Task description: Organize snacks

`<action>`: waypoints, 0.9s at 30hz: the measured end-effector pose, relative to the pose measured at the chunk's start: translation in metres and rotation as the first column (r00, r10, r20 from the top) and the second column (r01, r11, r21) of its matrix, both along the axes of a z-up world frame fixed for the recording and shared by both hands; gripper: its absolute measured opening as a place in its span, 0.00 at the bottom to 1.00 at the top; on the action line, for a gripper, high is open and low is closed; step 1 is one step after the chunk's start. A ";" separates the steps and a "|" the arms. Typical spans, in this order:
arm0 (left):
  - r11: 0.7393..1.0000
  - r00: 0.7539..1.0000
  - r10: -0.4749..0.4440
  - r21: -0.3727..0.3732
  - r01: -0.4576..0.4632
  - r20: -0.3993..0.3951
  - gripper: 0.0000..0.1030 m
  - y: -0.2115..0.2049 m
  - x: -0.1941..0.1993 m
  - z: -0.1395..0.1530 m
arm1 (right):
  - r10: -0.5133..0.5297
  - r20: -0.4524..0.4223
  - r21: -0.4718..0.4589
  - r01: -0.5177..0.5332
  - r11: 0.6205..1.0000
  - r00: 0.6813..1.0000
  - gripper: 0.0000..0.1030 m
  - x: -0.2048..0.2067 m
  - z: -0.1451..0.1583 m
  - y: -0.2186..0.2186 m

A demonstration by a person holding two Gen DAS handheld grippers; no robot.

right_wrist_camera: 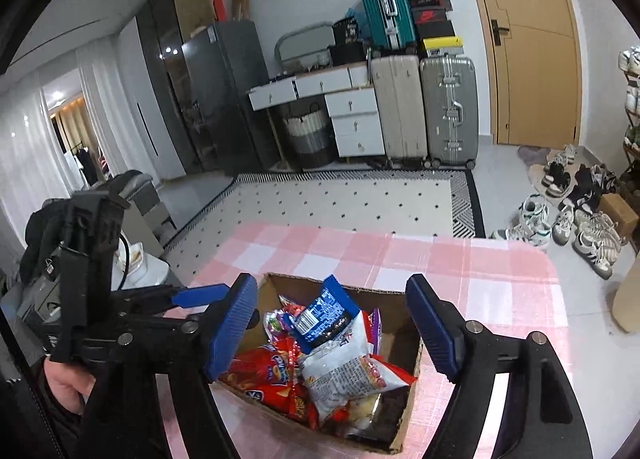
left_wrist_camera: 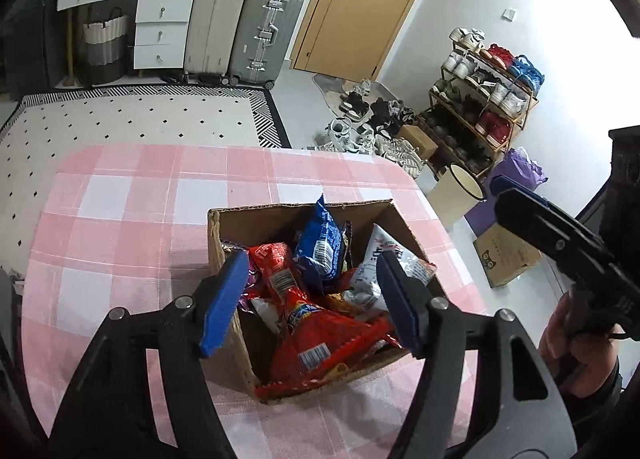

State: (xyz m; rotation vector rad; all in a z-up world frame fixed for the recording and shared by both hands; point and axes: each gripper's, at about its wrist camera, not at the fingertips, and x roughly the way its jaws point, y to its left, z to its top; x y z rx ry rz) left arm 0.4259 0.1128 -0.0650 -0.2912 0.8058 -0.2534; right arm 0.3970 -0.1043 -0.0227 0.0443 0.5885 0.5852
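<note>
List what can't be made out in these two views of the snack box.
- Box bottom: both views, buried under packets.
- Brand on the red packet: left wrist view, creased and too small.
- Blue packet print: right wrist view, blurred.
- Box's near-left corner: right wrist view, behind the open right gripper's pad.
- Table near edge: left wrist view, behind the open left gripper.

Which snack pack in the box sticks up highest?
The blue packet, standing on end at the far side of the cardboard box, its top poking above the rim. The red bag and white bag lie lower.
</note>
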 end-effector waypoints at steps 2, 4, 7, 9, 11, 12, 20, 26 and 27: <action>1.000 1.000 0.007 0.008 -0.007 0.011 0.62 -0.002 -0.007 0.007 | -0.002 0.008 0.005 0.002 1.000 1.000 0.80 -0.006 0.006 -0.002; 1.000 1.000 0.013 0.017 -0.013 0.026 0.63 -0.005 -0.018 0.016 | -0.003 0.009 -0.002 0.003 1.000 1.000 0.87 -0.013 0.009 -0.001; 0.999 0.998 0.024 0.045 -0.026 0.058 0.69 -0.007 -0.032 0.030 | -0.012 0.025 -0.013 0.013 1.000 1.000 0.88 -0.026 0.014 -0.003; 0.998 0.996 0.033 0.058 -0.037 0.079 0.75 -0.009 -0.042 0.039 | -0.009 0.025 -0.004 0.009 1.000 1.000 0.88 -0.034 0.018 -0.005; 0.997 0.994 0.039 0.064 -0.045 0.102 0.77 -0.010 -0.054 0.049 | -0.017 0.035 -0.005 0.017 1.000 0.999 0.91 -0.043 0.023 -0.007; 0.996 0.993 0.041 0.069 -0.049 0.109 0.78 -0.011 -0.059 0.054 | -0.020 0.041 -0.004 0.021 1.000 0.999 0.94 -0.047 0.025 -0.008; 0.991 0.985 0.056 0.109 -0.075 0.165 0.85 -0.020 -0.107 0.089 | -0.028 0.075 0.007 0.027 1.000 0.997 0.96 -0.085 0.046 -0.017; 0.990 0.974 0.066 0.110 -0.091 0.216 0.99 -0.026 -0.150 0.112 | -0.039 0.106 0.012 0.037 0.999 0.994 0.96 -0.120 0.058 -0.027; 0.990 0.973 0.067 0.110 -0.093 0.222 0.99 -0.027 -0.156 0.116 | -0.042 0.112 0.016 0.041 0.999 0.993 0.96 -0.126 0.060 -0.030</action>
